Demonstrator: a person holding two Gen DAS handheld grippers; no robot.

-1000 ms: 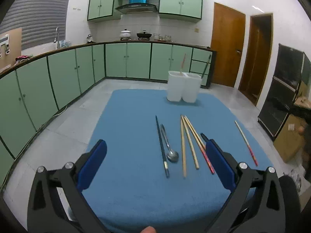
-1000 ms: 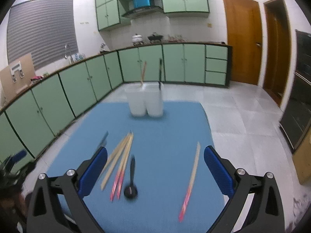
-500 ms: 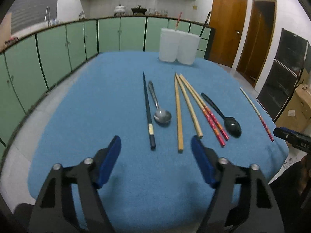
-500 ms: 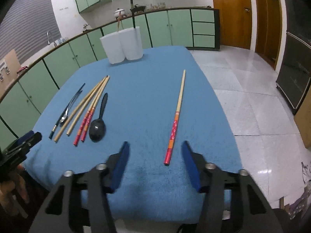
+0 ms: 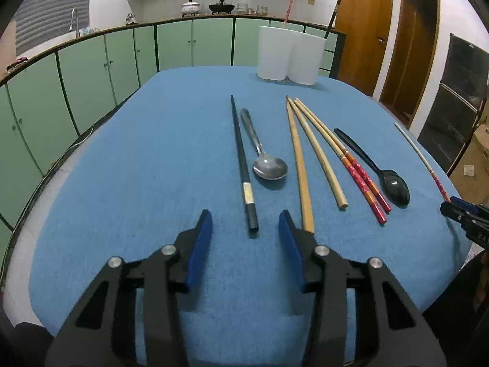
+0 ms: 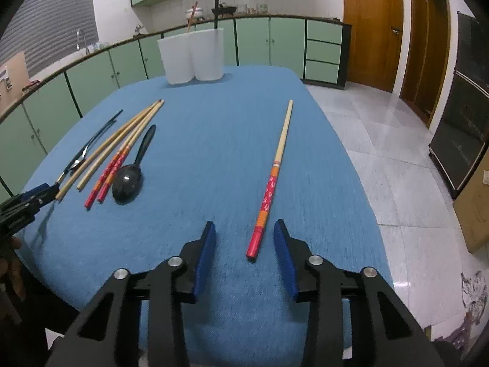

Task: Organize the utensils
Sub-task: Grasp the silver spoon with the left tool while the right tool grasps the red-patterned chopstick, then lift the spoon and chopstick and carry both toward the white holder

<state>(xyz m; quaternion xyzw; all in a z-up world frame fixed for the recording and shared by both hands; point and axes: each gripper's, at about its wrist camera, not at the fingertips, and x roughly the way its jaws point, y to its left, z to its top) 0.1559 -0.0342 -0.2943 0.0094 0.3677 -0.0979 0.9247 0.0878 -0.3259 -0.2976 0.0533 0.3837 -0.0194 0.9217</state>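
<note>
The left wrist view shows the row of utensils from its near end: a black chopstick (image 5: 243, 165), a steel spoon (image 5: 269, 168), two plain wooden chopsticks (image 5: 301, 165), a pair of red-ended chopsticks (image 5: 362, 180) and a black spoon (image 5: 394, 183). The right wrist view sees that same row slantwise and far to its left, but shows plainly the lone red-patterned chopstick (image 6: 272, 183), which the left view catches only as a thin line at the desk's right edge.

The left gripper (image 5: 244, 223) has just been closing; its blue fingers (image 5: 201, 238) stand partly open on either side of the black chopstick's butt end, not touching it. The right gripper (image 6: 244, 235) has likewise been closing, fingers (image 6: 282, 250) partly open astride the red end of the lone chopstick, clear of it.

The white two-compartment holder (image 6: 192, 56) stands at the far end of the desk with a few utensils upright in it. Each view catches the other gripper's tip at its edge.

A blue cloth (image 5: 152, 168) covers the desk (image 5: 21, 244). Green cabinets (image 5: 91, 70), a tiled floor (image 6: 397, 168) and brown doors (image 6: 371, 27) surround it.
</note>
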